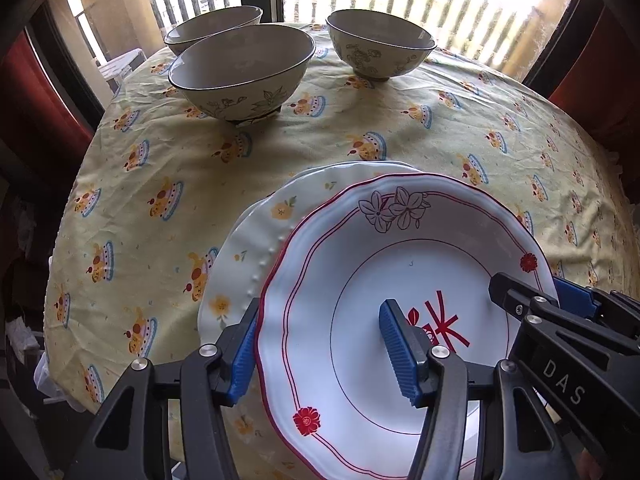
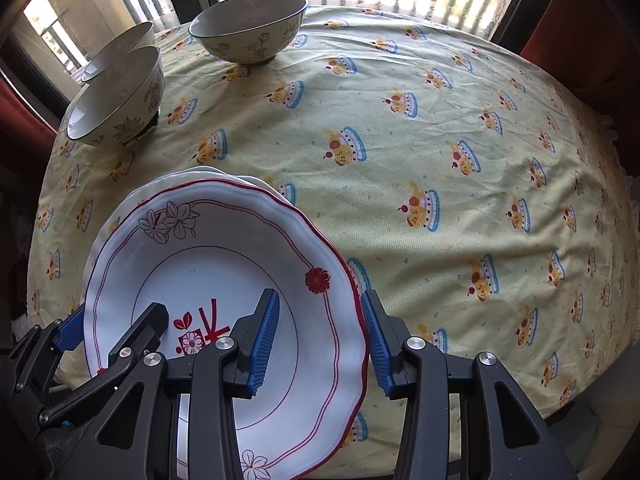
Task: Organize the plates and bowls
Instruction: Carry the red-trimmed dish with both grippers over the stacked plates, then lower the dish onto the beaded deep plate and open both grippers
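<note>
A white deep plate with a red scalloped rim [image 1: 360, 280] [image 2: 224, 264] is carried between both grippers. My left gripper [image 1: 322, 352] is shut on its left rim, one blue pad outside and one in the well. My right gripper [image 2: 320, 344] is shut on the right rim the same way. Each gripper shows in the other's view: right gripper [image 1: 536, 292], left gripper [image 2: 116, 320]. Below the held plate lie a yellow-flowered plate [image 1: 248, 256] and a white plate [image 1: 360, 166]; I cannot tell whether it touches them. Three floral bowls [image 1: 240, 68] [image 1: 212, 28] [image 1: 380, 44] stand at the far side.
The round table wears a yellow cloth with a cake print [image 2: 440, 160]. In the right wrist view two bowls [image 2: 116, 96] [image 2: 116, 50] sit at the far left edge and one bowl [image 2: 248, 28] at the back. Windows and red curtains ring the table.
</note>
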`<state>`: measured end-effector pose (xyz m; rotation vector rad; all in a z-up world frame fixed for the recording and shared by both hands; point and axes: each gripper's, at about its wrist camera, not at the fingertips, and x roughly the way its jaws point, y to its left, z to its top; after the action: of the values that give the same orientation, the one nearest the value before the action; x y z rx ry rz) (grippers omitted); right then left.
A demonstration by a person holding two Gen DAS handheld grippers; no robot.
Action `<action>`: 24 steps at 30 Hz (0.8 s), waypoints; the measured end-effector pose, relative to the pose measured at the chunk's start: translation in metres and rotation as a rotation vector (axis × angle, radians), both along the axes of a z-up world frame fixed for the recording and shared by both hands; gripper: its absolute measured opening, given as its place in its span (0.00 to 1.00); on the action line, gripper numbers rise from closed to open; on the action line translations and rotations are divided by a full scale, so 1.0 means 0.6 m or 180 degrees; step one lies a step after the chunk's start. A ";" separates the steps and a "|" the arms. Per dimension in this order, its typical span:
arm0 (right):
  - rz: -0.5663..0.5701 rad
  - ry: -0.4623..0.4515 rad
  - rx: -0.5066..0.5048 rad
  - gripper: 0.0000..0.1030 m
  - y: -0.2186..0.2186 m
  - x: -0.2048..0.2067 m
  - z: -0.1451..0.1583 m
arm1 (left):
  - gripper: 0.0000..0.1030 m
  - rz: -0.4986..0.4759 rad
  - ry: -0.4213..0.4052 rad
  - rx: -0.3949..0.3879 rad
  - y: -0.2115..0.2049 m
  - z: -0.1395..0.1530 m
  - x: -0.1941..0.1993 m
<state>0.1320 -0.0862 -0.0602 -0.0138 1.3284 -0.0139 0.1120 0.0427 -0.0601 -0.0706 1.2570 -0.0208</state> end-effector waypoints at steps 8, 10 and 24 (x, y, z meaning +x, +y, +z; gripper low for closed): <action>0.0070 0.0008 0.0160 0.45 -0.012 -0.003 0.004 | 0.58 0.0065 -0.0005 -0.0001 0.000 0.000 0.000; 0.0104 -0.0060 0.0091 0.41 -0.016 -0.007 0.014 | 0.58 0.0079 0.0002 0.0003 0.000 0.000 0.001; 0.0031 0.0003 0.0295 0.24 -0.028 -0.010 0.009 | 0.58 -0.0005 0.0009 0.0245 0.000 0.005 0.003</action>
<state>0.1260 -0.1029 -0.0550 0.0584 1.3289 0.0561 0.1141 0.0425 -0.0569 -0.0031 1.2593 0.0263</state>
